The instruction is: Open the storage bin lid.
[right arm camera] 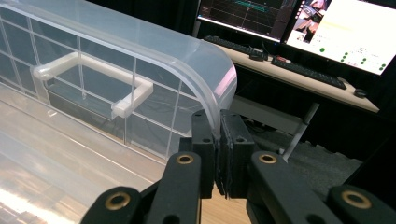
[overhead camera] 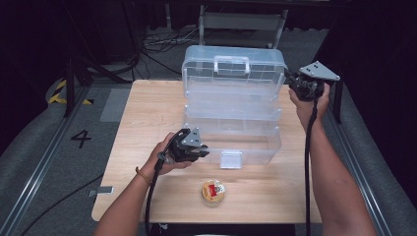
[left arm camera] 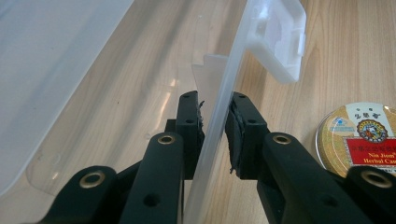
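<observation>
Both grippers were clamped on the clear box at frame centre: left gripper on its front wall, right gripper on the lid's rim. Thin slick plastic could slip free, dropping the lid.

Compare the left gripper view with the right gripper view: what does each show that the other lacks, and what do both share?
Left gripper view: the box's front wall pinched by the left claw, its latch, a round tin. Right gripper view: the lid's rim pinched by the right claw, the lid handle, monitors. Both: the clear box, wooden tabletop.
</observation>
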